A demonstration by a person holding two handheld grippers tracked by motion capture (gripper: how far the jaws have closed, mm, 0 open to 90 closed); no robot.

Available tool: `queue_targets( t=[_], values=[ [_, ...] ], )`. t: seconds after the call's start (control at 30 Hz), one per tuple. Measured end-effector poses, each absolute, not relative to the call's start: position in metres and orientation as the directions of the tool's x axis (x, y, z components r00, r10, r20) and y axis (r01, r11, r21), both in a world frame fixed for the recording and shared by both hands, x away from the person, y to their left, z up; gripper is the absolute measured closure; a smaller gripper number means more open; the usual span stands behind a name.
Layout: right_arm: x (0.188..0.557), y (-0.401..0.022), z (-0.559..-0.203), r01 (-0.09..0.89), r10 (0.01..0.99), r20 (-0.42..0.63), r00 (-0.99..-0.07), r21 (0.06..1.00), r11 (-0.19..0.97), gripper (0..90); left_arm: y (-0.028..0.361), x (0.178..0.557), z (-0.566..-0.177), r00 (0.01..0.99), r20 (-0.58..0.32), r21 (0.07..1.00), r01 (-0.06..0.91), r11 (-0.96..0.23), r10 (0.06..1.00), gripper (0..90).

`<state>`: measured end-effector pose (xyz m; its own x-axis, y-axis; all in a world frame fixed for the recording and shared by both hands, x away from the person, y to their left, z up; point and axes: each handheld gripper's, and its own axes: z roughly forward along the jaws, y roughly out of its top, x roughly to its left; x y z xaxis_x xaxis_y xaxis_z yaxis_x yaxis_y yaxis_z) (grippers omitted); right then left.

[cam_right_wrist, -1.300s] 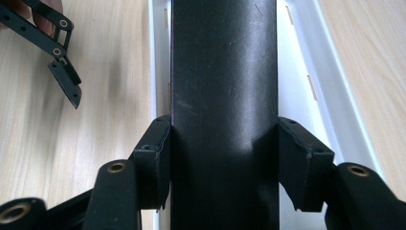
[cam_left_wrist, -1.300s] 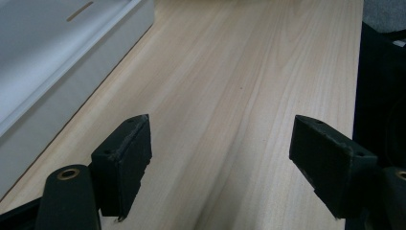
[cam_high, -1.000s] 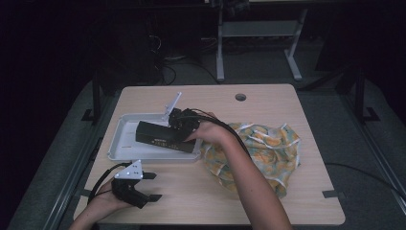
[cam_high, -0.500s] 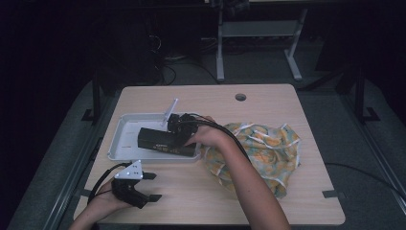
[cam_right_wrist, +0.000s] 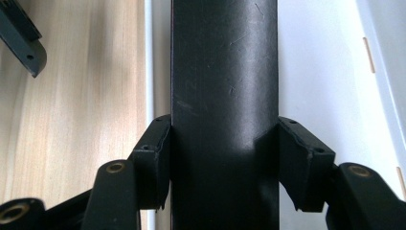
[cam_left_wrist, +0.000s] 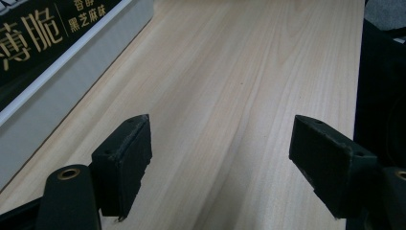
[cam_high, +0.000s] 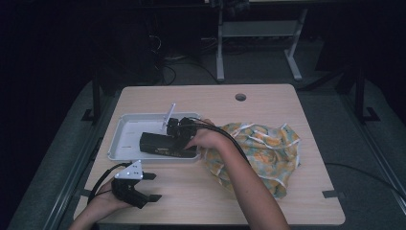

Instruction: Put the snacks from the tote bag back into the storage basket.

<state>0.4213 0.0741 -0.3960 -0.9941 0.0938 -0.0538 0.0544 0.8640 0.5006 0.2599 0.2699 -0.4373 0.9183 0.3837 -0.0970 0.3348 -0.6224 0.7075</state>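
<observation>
the right gripper stayed clamped on the long black box, which had sunk into the white tray near the table's left edge, probably touching down, so release looked near. the left gripper rested agape and empty at the front-left corner.
</observation>
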Motion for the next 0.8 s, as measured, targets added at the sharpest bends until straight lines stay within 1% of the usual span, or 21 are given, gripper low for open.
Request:
queue_targets(
  t=[0.13, 0.37, 0.8],
  values=[
    [0.42, 0.076, -0.399, 0.049, 0.084, -0.05, -0.995, 0.488, 0.872, 41.9, 0.27, 0.26, -0.437, 0.92, -0.095, 0.709, 0.331, -0.622, 0.381, 22.2],
    [0.417, 0.08, -0.403, 0.008, 0.045, -0.067, -0.997, 0.469, 0.883, 41.5, 0.27, 0.26, -0.438, 0.92, -0.096, 0.707, 0.332, -0.624, 0.381, 22.2],
    [0.415, 0.085, -0.408, 0.011, 0.04, -0.055, -0.998, 0.446, 0.895, 40.3, 0.27, 0.261, -0.438, 0.92, -0.101, 0.706, 0.335, -0.624, 0.38, 22.2]
  ],
)
